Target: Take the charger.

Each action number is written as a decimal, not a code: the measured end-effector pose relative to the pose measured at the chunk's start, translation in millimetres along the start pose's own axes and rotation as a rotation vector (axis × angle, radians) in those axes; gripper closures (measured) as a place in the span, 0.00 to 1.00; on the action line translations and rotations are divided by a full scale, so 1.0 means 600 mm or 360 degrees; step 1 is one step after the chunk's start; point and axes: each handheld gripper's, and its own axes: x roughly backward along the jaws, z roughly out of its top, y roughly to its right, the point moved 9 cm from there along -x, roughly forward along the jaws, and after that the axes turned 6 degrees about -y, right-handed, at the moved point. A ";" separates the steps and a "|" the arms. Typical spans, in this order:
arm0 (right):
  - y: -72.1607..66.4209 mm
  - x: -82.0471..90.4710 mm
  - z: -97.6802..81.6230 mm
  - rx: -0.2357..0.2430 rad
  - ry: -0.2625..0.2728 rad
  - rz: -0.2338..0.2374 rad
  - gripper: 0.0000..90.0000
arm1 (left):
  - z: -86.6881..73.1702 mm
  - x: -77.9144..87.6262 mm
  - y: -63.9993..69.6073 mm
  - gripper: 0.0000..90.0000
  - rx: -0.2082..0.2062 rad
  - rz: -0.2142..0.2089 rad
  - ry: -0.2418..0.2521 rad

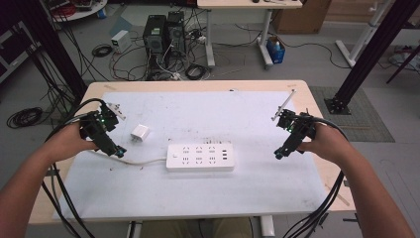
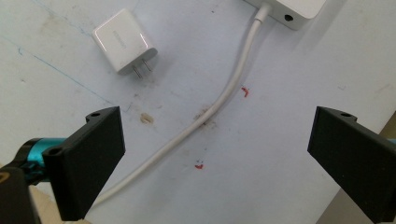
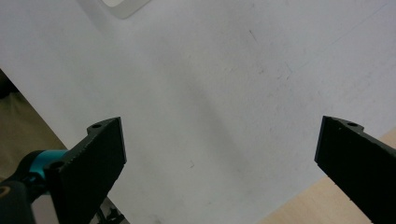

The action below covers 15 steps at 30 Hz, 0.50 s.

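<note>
White counter [image 1: 277, 188], scuffed and marked. Both tongs spread wide, holding nothing: left tongs [image 1: 110, 148] near the charger [image 2: 124, 47] (prongs toward the white cable [image 2: 224, 95]), right tongs [image 1: 284, 148] well apart from the power strip [image 1: 200, 157]. Best gripped by the flat sides, prongs kept free.

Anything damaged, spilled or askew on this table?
Nothing damaged. The white charger lies loose on its side, unplugged, apart from the power strip. The table mat has small red marks and smudges near the strip's cable.
</note>
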 end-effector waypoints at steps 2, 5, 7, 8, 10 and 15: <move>-0.001 0.002 0.001 -0.0003 0.0003 0.0000 0.01 | 0.000 0.001 -0.001 0.04 0.0009 -0.0001 0.0008; -0.001 0.002 0.003 0.0007 0.0008 -0.0005 0.01 | -0.001 0.001 -0.001 0.04 0.0014 0.0004 0.0007; -0.002 0.001 0.004 0.0014 -0.0004 -0.0007 0.01 | -0.001 0.001 -0.001 0.04 0.0015 0.0008 0.0007; -0.001 0.000 0.005 0.0027 0.0000 -0.0005 0.01 | -0.001 0.001 -0.001 0.04 0.0015 0.0008 0.0007; -0.002 0.000 0.006 0.0015 -0.0005 -0.0006 0.01 | -0.001 0.004 0.000 0.04 0.0011 0.0011 0.0014; -0.001 0.002 0.006 0.0008 -0.0001 -0.0010 0.01 | -0.001 0.008 -0.004 0.04 0.0042 0.0030 0.0033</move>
